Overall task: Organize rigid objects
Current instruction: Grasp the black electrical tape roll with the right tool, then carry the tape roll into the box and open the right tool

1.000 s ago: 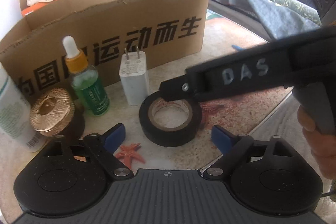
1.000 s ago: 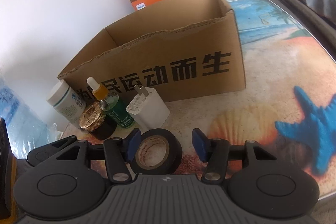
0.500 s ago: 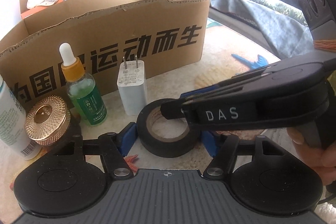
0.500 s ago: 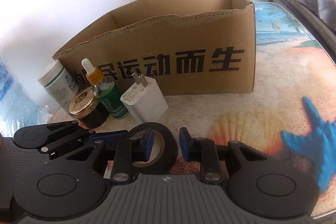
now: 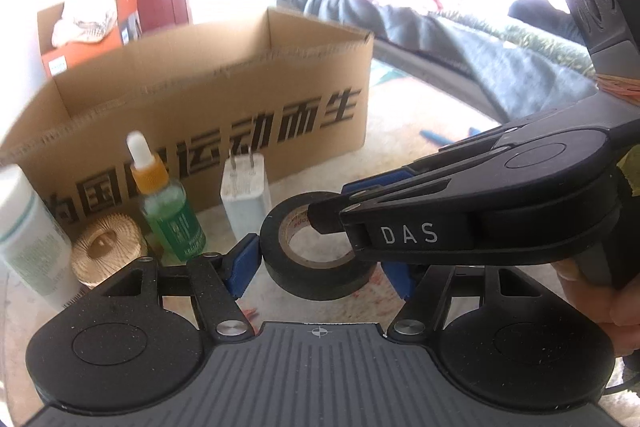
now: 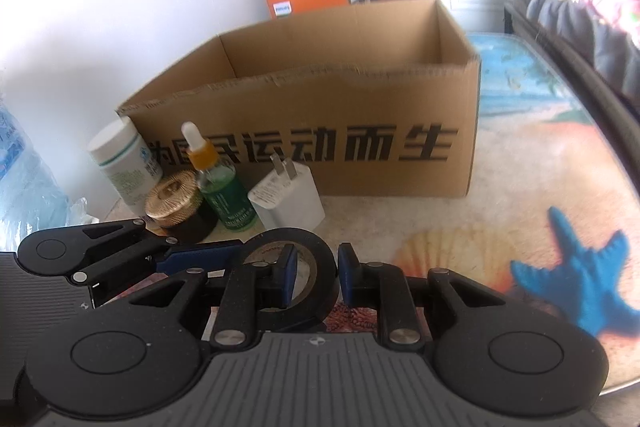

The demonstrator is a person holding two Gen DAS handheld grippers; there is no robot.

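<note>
A black tape roll (image 5: 320, 281) hangs just above the table in front of the open cardboard box (image 5: 200, 115). In the left wrist view my left gripper (image 5: 320, 269) is shut across the roll's outside, a blue pad (image 5: 242, 263) pressing on each side. My right gripper (image 5: 332, 205) comes in from the right. In the right wrist view one finger of my right gripper (image 6: 318, 273) sits inside the hole of the tape roll (image 6: 296, 233) and the other outside, shut on its wall. Beyond them stands the box (image 6: 320, 107).
Left of the roll stand a white charger (image 6: 288, 199), a green dropper bottle (image 6: 224, 187), a gold-lidded jar (image 6: 172, 195) and a white bottle (image 6: 124, 159). A sofa with clothes (image 5: 460, 39) borders the table on the right. An orange carton (image 6: 304, 1) sits behind the box.
Both grippers have closed on the tape roll, the right with one finger now through its hole. The roll has come up a little and tilted.
</note>
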